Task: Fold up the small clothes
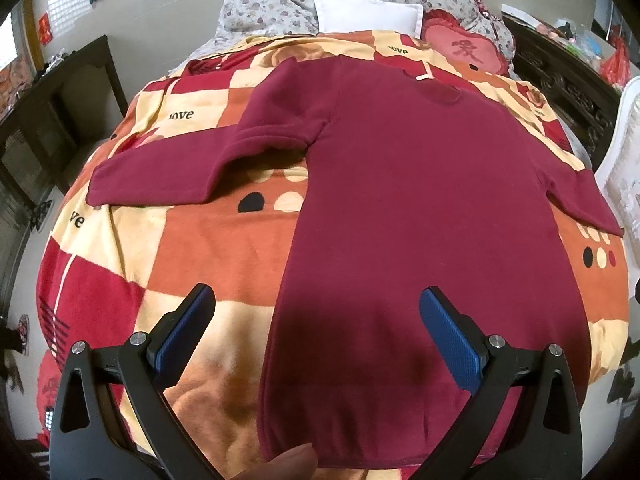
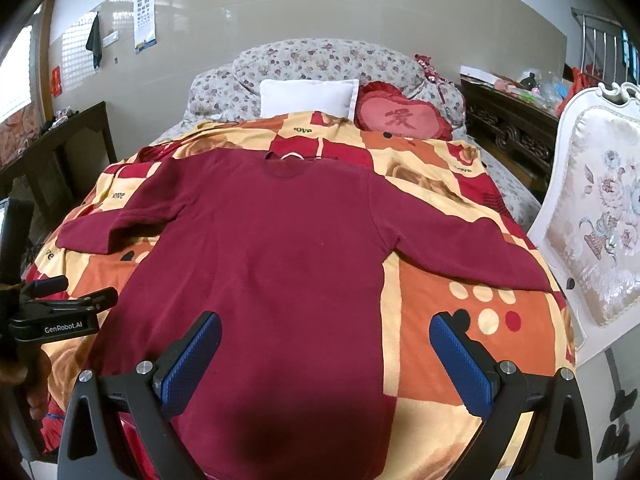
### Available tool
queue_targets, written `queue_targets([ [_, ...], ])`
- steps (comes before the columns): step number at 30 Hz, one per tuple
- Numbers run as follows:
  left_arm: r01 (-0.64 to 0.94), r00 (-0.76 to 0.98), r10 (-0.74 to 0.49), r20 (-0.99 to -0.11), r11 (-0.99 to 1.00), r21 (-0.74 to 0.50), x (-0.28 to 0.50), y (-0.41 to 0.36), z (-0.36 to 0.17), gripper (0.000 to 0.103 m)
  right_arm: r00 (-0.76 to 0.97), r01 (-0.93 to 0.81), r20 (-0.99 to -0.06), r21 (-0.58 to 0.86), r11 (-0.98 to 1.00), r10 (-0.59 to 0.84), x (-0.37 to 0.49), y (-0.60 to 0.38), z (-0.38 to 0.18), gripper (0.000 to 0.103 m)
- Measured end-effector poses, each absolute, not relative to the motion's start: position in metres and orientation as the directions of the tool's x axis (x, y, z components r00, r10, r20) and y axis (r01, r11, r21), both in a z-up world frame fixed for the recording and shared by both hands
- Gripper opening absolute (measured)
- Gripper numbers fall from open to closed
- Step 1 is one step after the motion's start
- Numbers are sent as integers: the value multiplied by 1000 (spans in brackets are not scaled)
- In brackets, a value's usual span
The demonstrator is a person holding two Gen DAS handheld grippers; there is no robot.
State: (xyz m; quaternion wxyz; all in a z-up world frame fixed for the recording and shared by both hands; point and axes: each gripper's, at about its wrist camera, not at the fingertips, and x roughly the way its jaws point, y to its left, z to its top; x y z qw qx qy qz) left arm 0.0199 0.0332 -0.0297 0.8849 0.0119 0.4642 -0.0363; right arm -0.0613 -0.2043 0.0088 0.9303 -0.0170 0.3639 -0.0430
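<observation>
Daylit room, heavy fisheye bending

Soft shadows are being cast on the sweater's (image 1: 400,200) near hem; corners are being vignetted black.

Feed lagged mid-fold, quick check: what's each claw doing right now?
Left claw: open, holding nothing, above the hem of the maroon sweater.
Right claw: open, holding nothing, above the same sweater on the blanket.

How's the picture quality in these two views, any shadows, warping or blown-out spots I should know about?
Left wrist view: heavy fisheye bulge, black corners, a dark shadow on the maroon sweater hem between the open left gripper fingers. Right wrist view: same warping, a similar shadow near the open right gripper, and the window at far left is blown out. Both are sharp in the middle.
</observation>
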Motion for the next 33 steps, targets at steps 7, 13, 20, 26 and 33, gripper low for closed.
queue_targets([
  [7, 77, 560, -50, -827, 997, -9, 20, 30, -32, 103, 726, 65, -682, -56, 996, -86, -64, -207, 7, 103],
  [13, 79, 559, -49, -828, 997, -6, 22, 29, -33, 103, 728, 66, -681, -56, 996, -86, -64, -208, 7, 103],
  [20, 75, 555, -43, -830, 997, -2, 27, 30, -36, 103, 721, 62, -688, -63, 996, -89, -54, -208, 4, 103],
  [26, 57, 552, -22, -833, 998, 11, 43, 40, -42, 103, 714, 55, -696, -54, 997, -77, -31, -206, -2, 103],
  [33, 31, 556, 19, -831, 999, 43, 68, 53, -52, 103, 713, 65, -694, -79, 995, -102, 14, -200, -24, 103],
])
